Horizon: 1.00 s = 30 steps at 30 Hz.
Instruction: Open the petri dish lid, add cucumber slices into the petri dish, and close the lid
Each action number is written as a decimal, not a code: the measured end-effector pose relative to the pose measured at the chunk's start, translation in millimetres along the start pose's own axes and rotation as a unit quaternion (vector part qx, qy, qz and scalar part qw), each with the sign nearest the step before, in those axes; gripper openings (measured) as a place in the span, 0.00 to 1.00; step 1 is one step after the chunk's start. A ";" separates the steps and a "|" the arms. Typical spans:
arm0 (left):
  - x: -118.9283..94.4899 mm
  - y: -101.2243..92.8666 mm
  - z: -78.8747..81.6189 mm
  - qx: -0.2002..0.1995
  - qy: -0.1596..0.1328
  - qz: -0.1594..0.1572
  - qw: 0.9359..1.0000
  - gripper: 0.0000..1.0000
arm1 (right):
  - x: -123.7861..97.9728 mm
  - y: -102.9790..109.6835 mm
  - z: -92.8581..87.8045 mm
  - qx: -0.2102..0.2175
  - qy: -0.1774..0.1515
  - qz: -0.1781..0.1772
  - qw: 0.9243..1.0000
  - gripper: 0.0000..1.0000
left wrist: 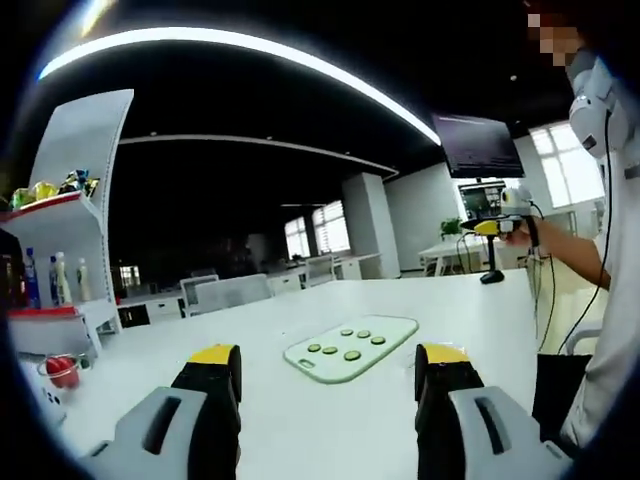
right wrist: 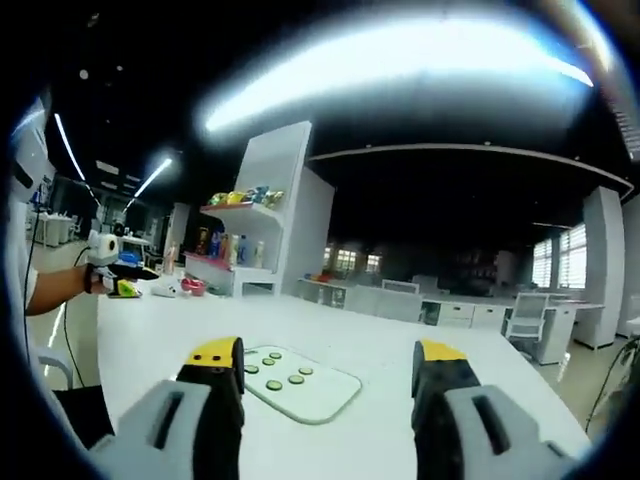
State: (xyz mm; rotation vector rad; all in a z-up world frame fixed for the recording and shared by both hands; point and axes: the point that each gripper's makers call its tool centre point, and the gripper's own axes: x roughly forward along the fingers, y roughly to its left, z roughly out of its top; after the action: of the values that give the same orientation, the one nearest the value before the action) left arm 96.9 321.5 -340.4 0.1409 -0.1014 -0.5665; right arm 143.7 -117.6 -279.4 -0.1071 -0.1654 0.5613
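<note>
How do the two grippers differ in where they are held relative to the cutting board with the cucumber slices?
The left gripper faces the board with the slices between its jaws; the right gripper sees the board nearer its left jaw. The left gripper looks toward the windows, the right gripper toward the shelf. Both are open, empty, above the white table.

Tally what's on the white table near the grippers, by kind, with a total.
Pale green rectangular cutting board: 1
Round green cucumber slices lying on that board: 6
Total: 7
Both grippers' jaws stand apart with nothing between them: left gripper, right gripper.
</note>
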 end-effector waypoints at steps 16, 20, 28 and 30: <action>-29.8 18.9 -2.2 -0.010 -0.015 0.079 0.997 0.70 | -40.1 -27.2 -7.3 0.009 -0.005 -0.048 0.999 0.67; -34.0 19.3 -3.5 -0.013 -0.016 0.088 0.996 0.70 | -46.2 -26.8 -13.1 0.013 -0.004 -0.052 0.999 0.67; -47.2 24.8 -7.4 -0.023 -0.022 0.121 0.992 0.71 | -53.1 -26.2 -17.9 0.026 -0.005 -0.057 0.998 0.67; -48.2 25.9 -7.7 -0.023 -0.020 0.125 0.992 0.71 | -54.2 -27.3 -17.5 0.027 -0.006 -0.059 0.998 0.67</action>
State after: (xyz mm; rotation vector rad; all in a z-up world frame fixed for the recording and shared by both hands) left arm 71.1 370.0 -346.6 0.0709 -0.1428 -0.3210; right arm 115.9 -170.7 -299.4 -0.0419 -0.1675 0.4492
